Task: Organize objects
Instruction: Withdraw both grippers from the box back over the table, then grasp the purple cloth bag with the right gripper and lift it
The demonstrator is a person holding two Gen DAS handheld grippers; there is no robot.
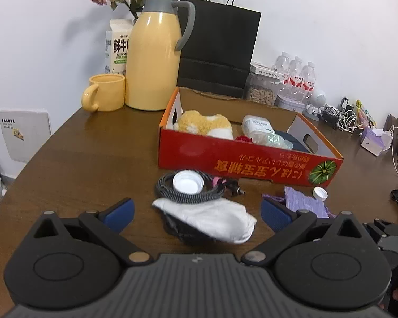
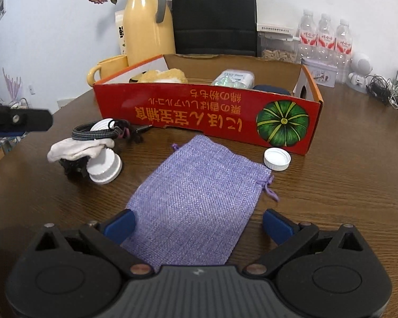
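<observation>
Right wrist: right gripper [image 2: 198, 225] spread wide over purple pouch [image 2: 196, 185], left gripper [image 1: 197, 216] likewise over white cloth [image 1: 215, 218] — flat fabric, may slip when pinched.

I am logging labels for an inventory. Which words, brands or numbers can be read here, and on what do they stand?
"鲜牛" in large black characters, on the white milk carton; its smaller print is too blurred to read.
Yellow Japanese lettering, printed upside down, on the red box: too distorted to quote.
Red labels on the water bottles: unreadable.
Label on the packet in the box: too small.
</observation>
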